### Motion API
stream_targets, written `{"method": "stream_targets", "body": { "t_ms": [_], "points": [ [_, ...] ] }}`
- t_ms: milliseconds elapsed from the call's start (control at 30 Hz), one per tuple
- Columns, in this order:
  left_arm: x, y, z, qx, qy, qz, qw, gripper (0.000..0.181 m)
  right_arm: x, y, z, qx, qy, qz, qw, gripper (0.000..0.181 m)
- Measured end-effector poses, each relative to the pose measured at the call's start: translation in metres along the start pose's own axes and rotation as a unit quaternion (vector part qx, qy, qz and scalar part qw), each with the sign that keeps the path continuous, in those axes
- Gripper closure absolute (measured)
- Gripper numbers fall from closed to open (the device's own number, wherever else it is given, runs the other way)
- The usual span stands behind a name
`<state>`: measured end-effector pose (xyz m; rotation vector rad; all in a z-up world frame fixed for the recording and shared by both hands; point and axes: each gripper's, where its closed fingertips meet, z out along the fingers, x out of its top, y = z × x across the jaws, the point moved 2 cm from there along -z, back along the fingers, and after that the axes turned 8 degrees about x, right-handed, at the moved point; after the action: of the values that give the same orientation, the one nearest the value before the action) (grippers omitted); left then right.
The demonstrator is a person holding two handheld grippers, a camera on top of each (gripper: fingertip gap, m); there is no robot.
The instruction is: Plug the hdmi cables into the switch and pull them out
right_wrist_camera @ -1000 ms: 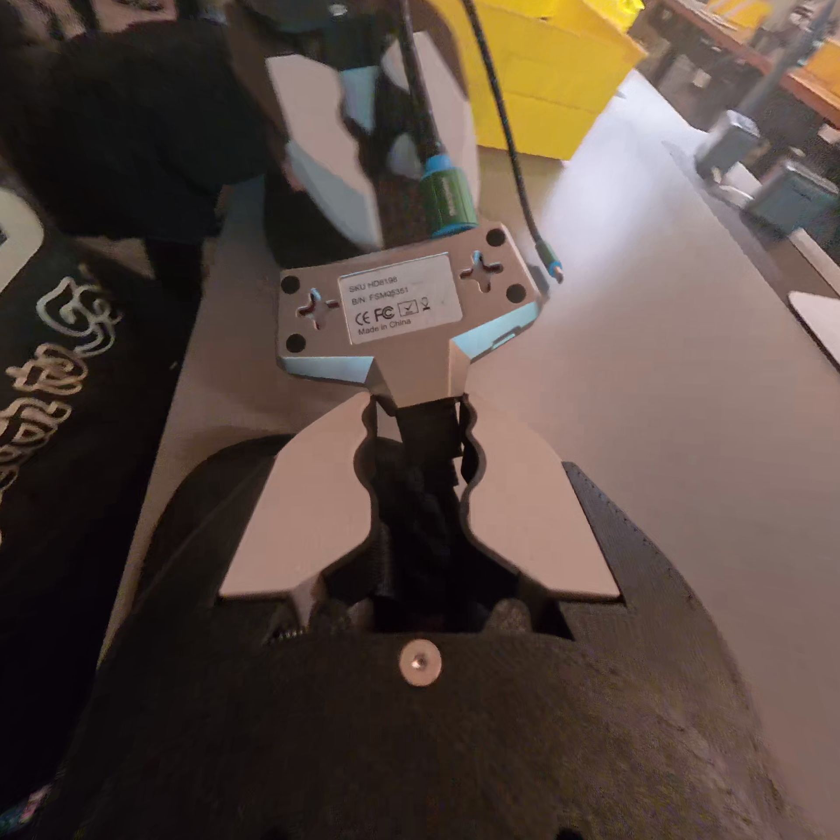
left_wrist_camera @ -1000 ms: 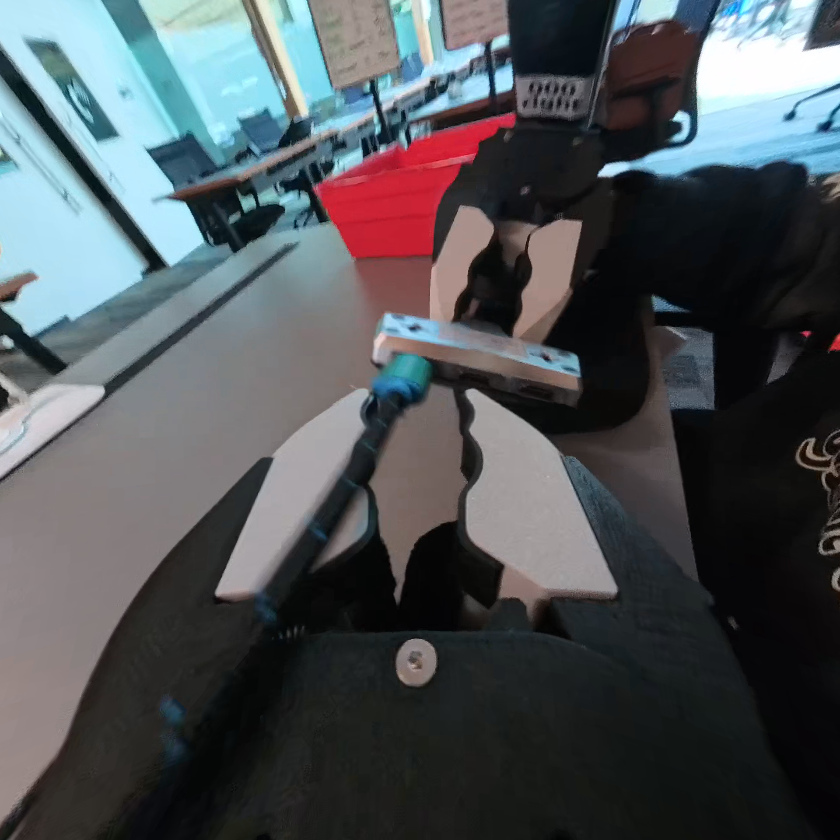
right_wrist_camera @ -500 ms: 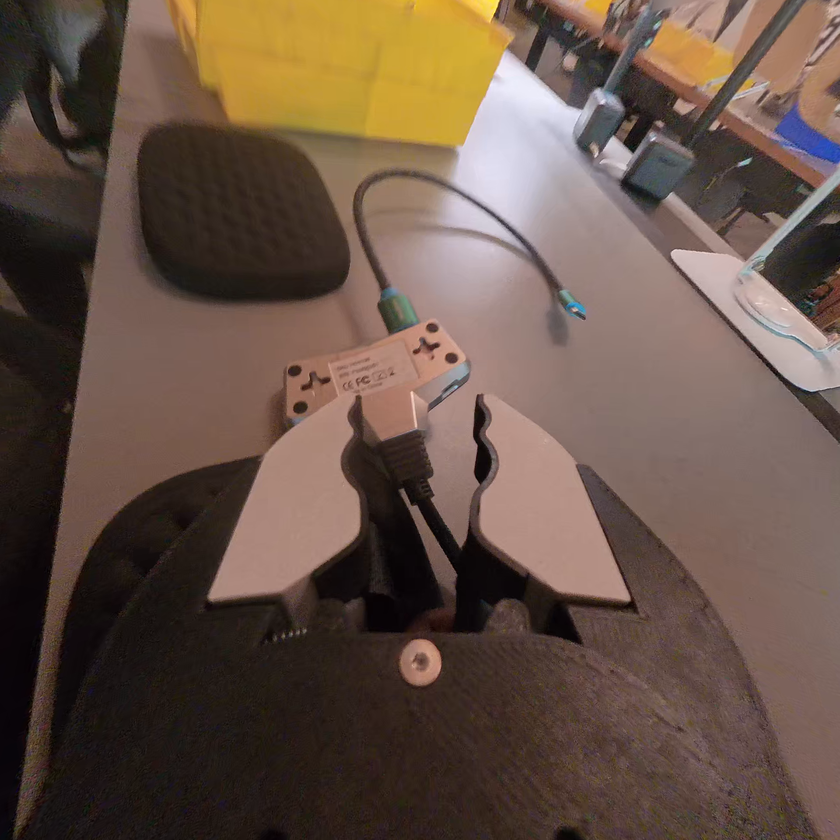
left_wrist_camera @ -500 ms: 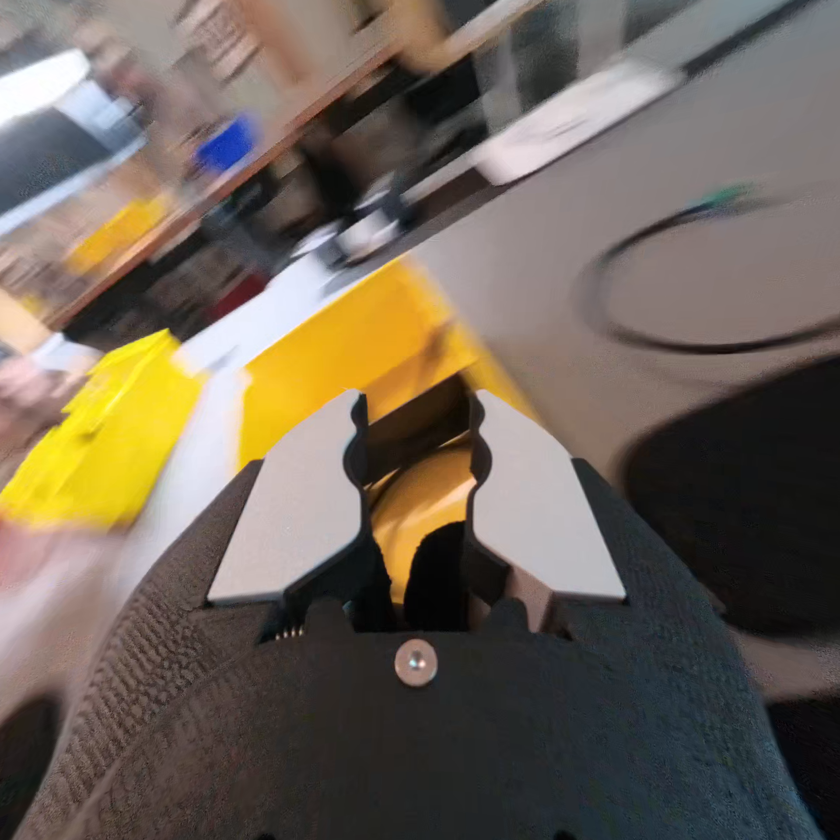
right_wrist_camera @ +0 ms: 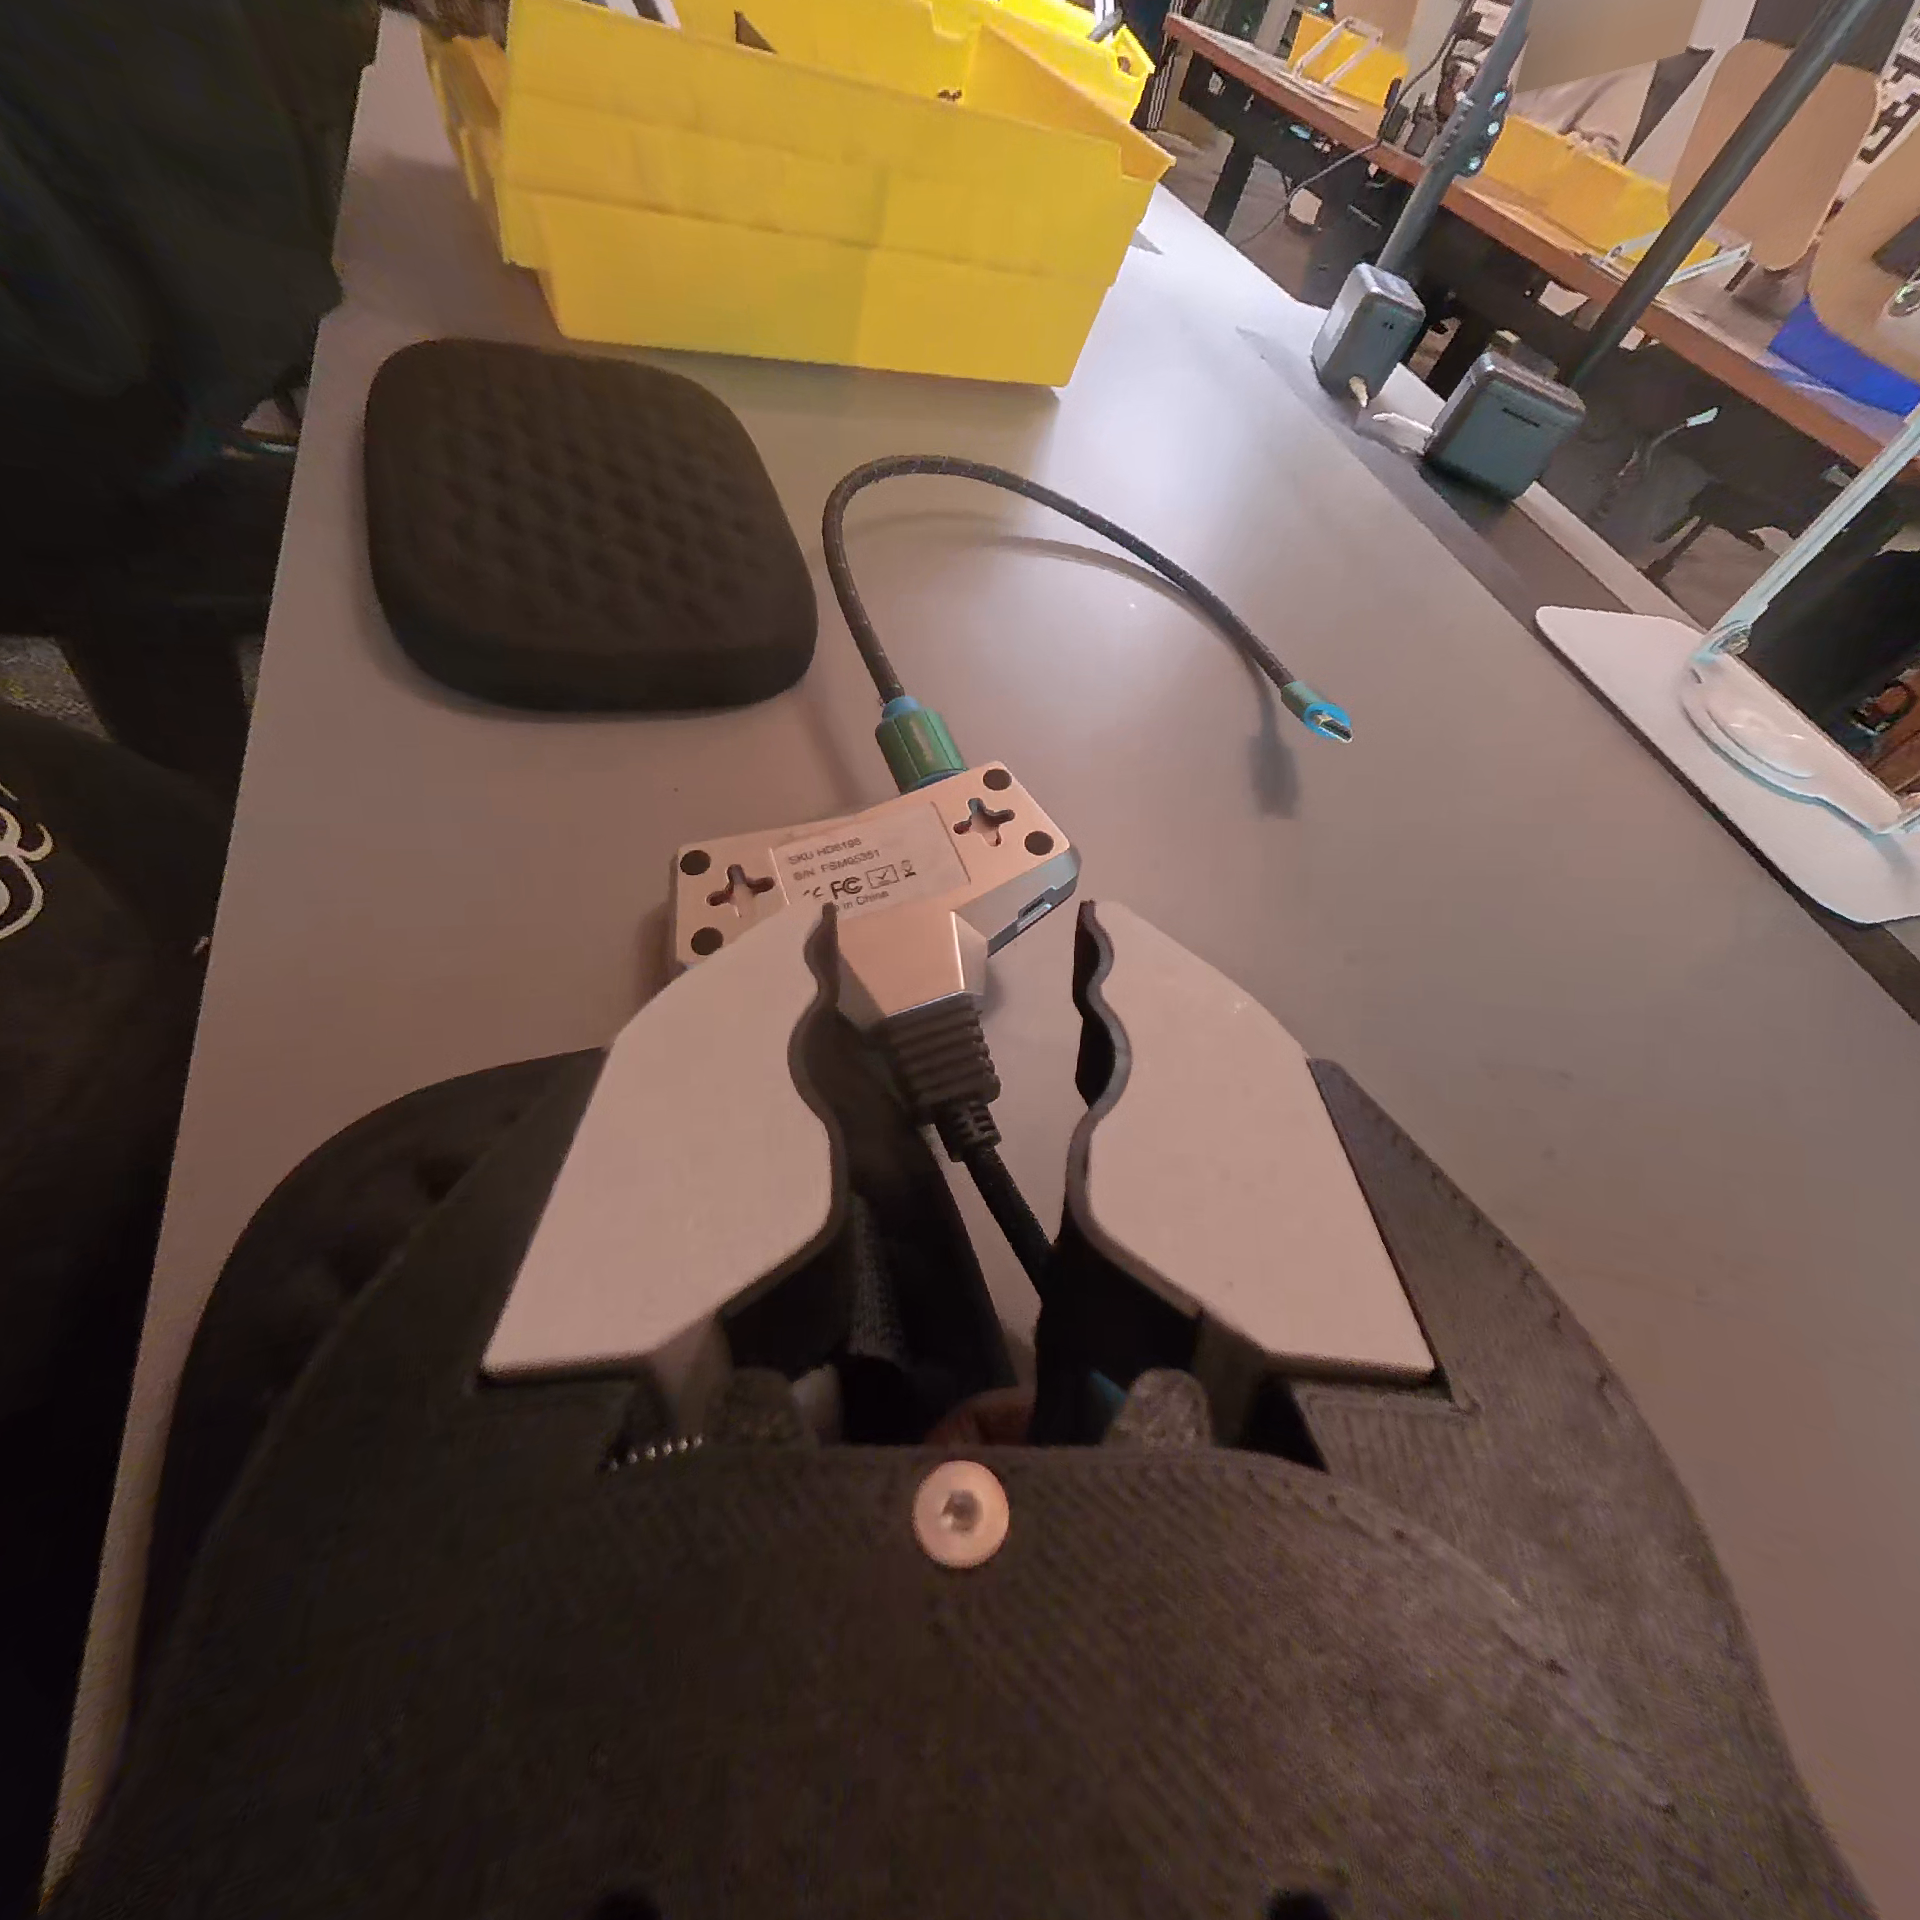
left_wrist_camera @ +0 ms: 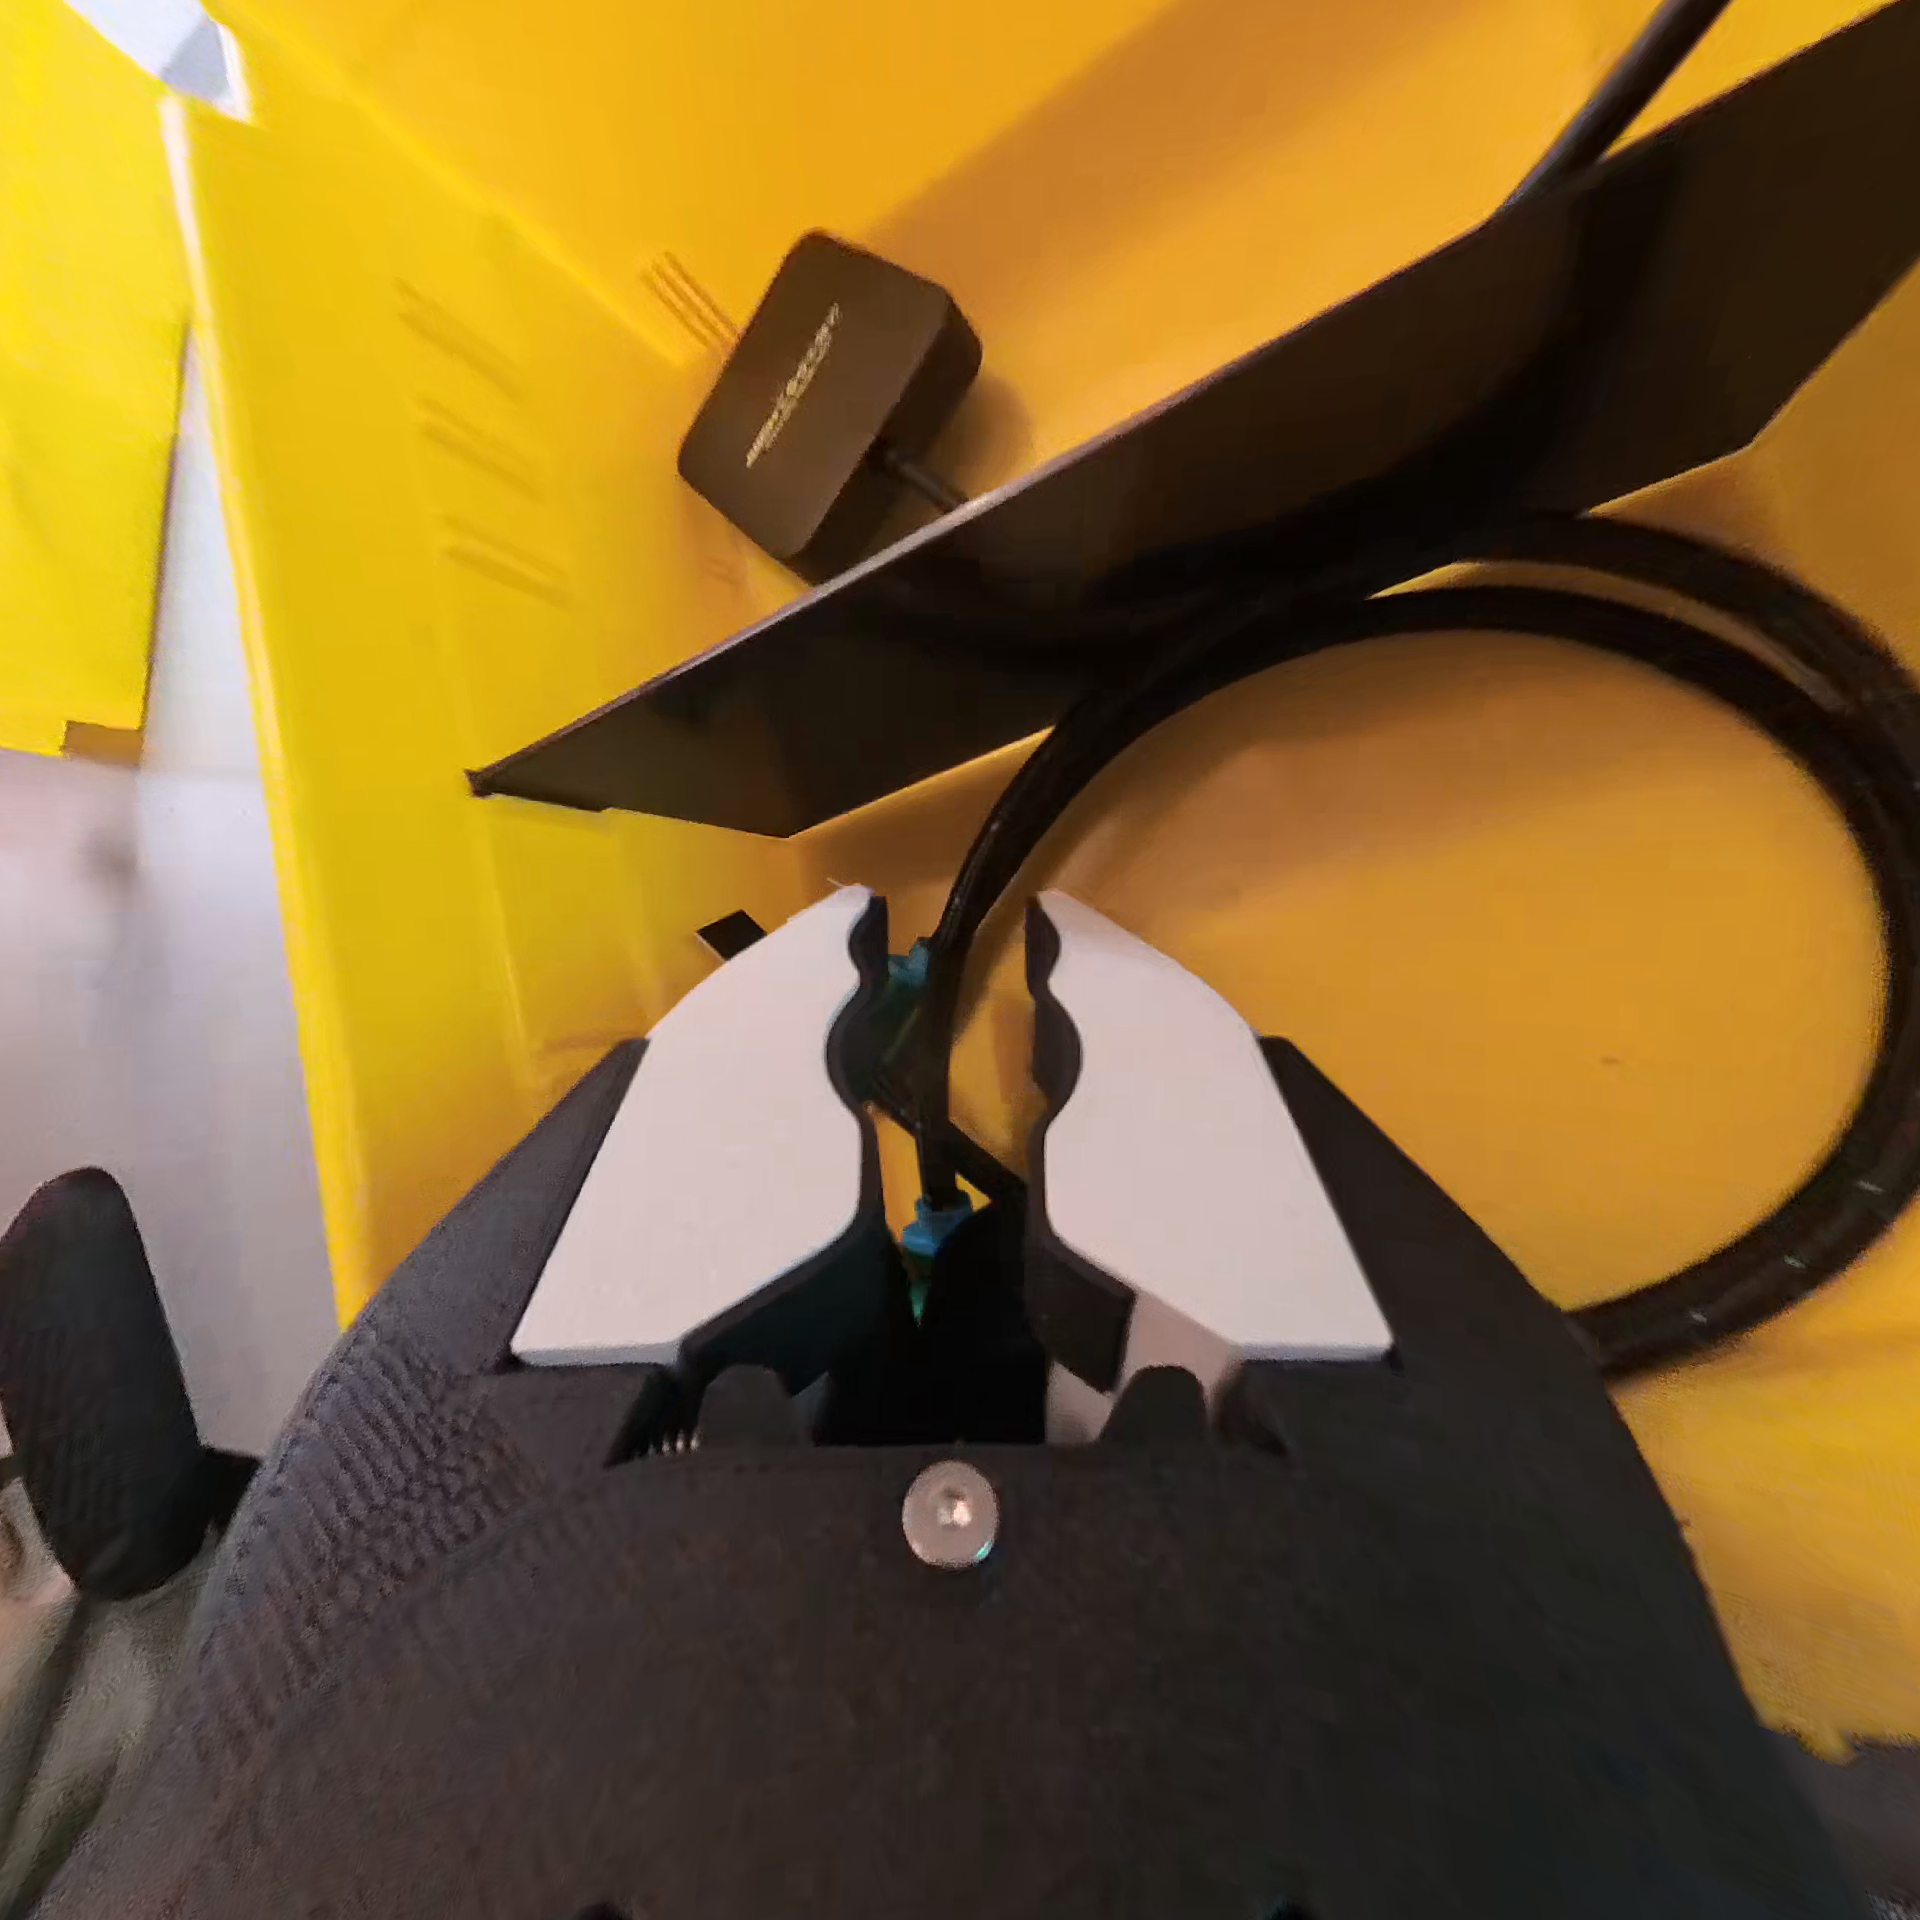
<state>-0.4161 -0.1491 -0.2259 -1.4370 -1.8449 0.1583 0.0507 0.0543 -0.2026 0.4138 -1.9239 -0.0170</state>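
Note:
The silver switch (right_wrist_camera: 862, 883) lies label side up on the grey table (right_wrist_camera: 1455, 1039). A short braided cable (right_wrist_camera: 1039, 509) is plugged into its far side by a green plug (right_wrist_camera: 914, 753); its free teal end (right_wrist_camera: 1317, 719) rests on the table. My right gripper (right_wrist_camera: 951, 935) is open, and the switch's own black lead (right_wrist_camera: 935, 1049) runs between its fingers. My left gripper (left_wrist_camera: 956, 925) is inside a yellow bin (left_wrist_camera: 364, 520), open, with a coiled black cable (left_wrist_camera: 1766, 935) passing between its fingers. That cable's teal connector (left_wrist_camera: 930, 1226) sits deep in the jaws.
In the bin, a black box device (left_wrist_camera: 831, 390) and a flat black plate (left_wrist_camera: 1195, 540) lie beyond the left gripper. On the table are a black padded case (right_wrist_camera: 582, 530), stacked yellow bins (right_wrist_camera: 810, 208), two grey cubes (right_wrist_camera: 1501, 421) and a white stand base (right_wrist_camera: 1683, 748) at the right edge.
My right gripper lowered the switch onto the table and opened. My left gripper left the plugged cable, swung away into the yellow bin and now has the coiled cable between its fingers.

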Motion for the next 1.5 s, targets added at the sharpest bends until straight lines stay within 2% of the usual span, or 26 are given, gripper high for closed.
{"method": "stream_targets", "body": {
  "t_ms": [67,167,300,367,433,500,567,667,800,900,967,1033,1067,1100,1133,1167,1233,1300,1433,1500],
  "points": [
    [-0.007,0.001,0.005,-0.006,-0.024,0.006,1.000,0.165,0.000,0.000,-0.001,0.000,0.002,0.002,1.000,0.138],
    [0.001,-0.002,-0.009,-0.016,0.010,-0.022,1.000,0.173,0.000,0.000,-0.001,-0.002,0.001,-0.001,1.000,0.139],
    [0.033,-0.031,-0.063,0.033,0.157,-0.095,0.982,0.173,0.000,0.000,0.000,-0.003,-0.003,-0.004,1.000,0.139],
    [0.050,-0.050,-0.094,0.075,0.249,-0.143,0.955,0.174,0.000,0.000,0.000,-0.004,-0.002,-0.005,1.000,0.140],
    [0.062,-0.066,-0.123,0.105,0.336,-0.197,0.915,0.174,0.001,0.000,-0.001,-0.005,0.000,-0.005,1.000,0.140],
    [0.074,-0.076,-0.152,0.113,0.427,-0.253,0.861,0.174,0.002,0.001,-0.002,-0.006,0.005,-0.002,1.000,0.140],
    [0.089,-0.074,-0.180,0.070,0.512,-0.302,0.801,0.175,0.007,0.004,-0.004,-0.013,0.021,0.002,1.000,0.139],
    [0.111,-0.059,-0.218,-0.037,0.608,-0.367,0.703,0.175,0.033,0.007,-0.013,-0.029,0.106,-0.003,0.994,0.137],
    [0.149,-0.009,-0.258,-0.227,0.668,-0.377,0.600,0.174,0.083,-0.001,-0.028,-0.019,0.229,0.003,0.973,0.139],
    [0.171,0.038,-0.288,-0.400,0.674,-0.392,0.482,0.175,0.103,-0.006,-0.032,-0.043,0.259,-0.011,0.965,0.139],
    [0.181,0.074,-0.305,-0.529,0.639,-0.406,0.383,0.176,0.109,-0.009,-0.029,-0.082,0.278,-0.037,0.956,0.139],
    [0.189,0.109,-0.312,-0.636,0.576,-0.428,0.283,0.176,0.112,-0.016,-0.022,-0.121,0.296,-0.078,0.944,0.137],
    [0.193,0.126,-0.309,-0.667,0.543,-0.446,0.249,0.176,0.113,-0.021,-0.019,-0.135,0.306,-0.098,0.937,0.137],
    [0.196,0.145,-0.304,-0.685,0.514,-0.463,0.228,0.176,0.114,-0.026,-0.016,-0.150,0.315,-0.116,0.930,0.135],
    [0.200,0.164,-0.296,-0.696,0.487,-0.479,0.219,0.176,0.115,-0.030,-0.015,-0.167,0.324,-0.132,0.922,0.135],
    [0.204,0.183,-0.289,-0.703,0.463,-0.492,0.222,0.176,0.114,-0.035,-0.013,-0.181,0.330,-0.154,0.913,0.135],
    [0.208,0.216,-0.278,-0.706,0.442,-0.493,0.250,0.176,0.113,-0.042,-0.011,-0.219,0.325,-0.210,0.895,0.135],
    [0.207,0.239,-0.272,-0.692,0.449,-0.489,0.283,0.176,0.115,-0.049,-0.010,-0.238,0.310,-0.249,0.886,0.134],
    [0.203,0.264,-0.273,-0.657,0.493,-0.456,0.343,0.176,0.106,-0.041,0.003,-0.255,0.262,-0.242,0.899,0.133],
    [0.199,0.267,-0.282,-0.651,0.520,-0.431,0.345,0.175,0.101,-0.036,0.007,-0.241,0.253,-0.202,0.915,0.133]
  ]
}}
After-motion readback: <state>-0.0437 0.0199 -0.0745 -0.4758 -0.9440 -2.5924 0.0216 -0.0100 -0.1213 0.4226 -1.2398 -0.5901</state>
